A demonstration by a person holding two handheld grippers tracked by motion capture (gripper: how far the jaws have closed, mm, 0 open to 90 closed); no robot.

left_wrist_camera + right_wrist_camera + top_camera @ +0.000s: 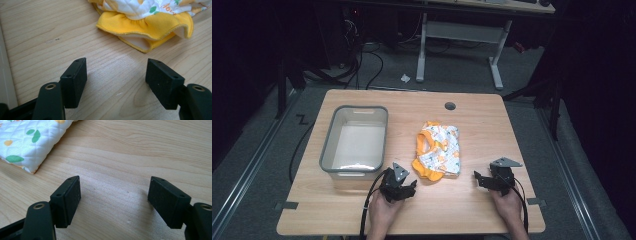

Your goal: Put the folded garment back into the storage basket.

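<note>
The folded garment (438,150) is lying on the wooden surface (472,210) just to the right of the grey bin (355,138), not touching it, with its yellow ruffled hem (150,27) facing the person's side. It is looking like a light, soft piece of quilted cloth: white with orange and green prints, limp rather than stiff, likely to sag and unfold if it is being lifted from one point only. The cloth is not fragile and hardly slippery, so a firm pinch should be holding well. The left gripper (398,186) is hovering near the garment's hem corner, on the bin's side of it, with its jaws standing wide and nothing between them. The right gripper (492,180) is waiting farther off on the garment's other side, likewise spread wide and empty above bare wood. Judging from this, the best hold is probably at the two near corners, one gripper on the thick yellow hem and the other on the quilted edge (32,167), biting through all layers so the fold is staying together.
</note>
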